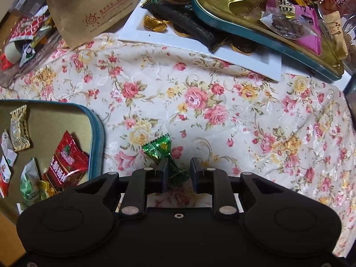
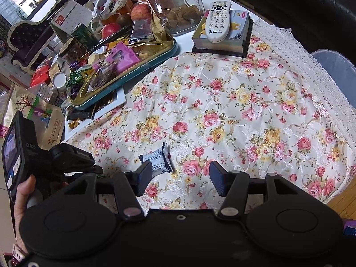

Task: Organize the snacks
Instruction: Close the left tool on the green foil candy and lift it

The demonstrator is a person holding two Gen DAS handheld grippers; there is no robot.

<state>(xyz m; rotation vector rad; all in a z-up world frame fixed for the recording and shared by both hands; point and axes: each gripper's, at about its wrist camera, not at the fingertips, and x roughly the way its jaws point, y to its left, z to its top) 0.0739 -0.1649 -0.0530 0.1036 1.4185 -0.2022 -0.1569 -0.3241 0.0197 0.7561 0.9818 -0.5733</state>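
- Pointing down at the flowered cloth [image 1: 200, 102] on the worktop, the left hand-held gripper [image 1: 179, 169] stands narrowly open around a green candy [image 1: 163, 153].
- One end of the green wrapper lies between the fingertips and touches the left one; whether the pads press on it, I cannot tell.
- Just left of that candy sits a teal-rimmed tin [image 1: 98, 133] with a gold floor, holding a red packet [image 1: 66, 162], a beige wafer packet [image 1: 20, 128] and other wrapped sweets.
- At the far side a second teal tin [image 1: 262, 33], heaped with snacks, rests on a white tray [image 1: 244, 60] with gold coins.
- The right hand-held gripper [image 2: 181, 175] is about half open and holds nothing.
- A grey-and-black snack packet [image 2: 158, 158] lies on the cloth, just beyond its left fingertip.
- A hand [image 2: 22, 202] grips the other device at the left edge of the right wrist view.
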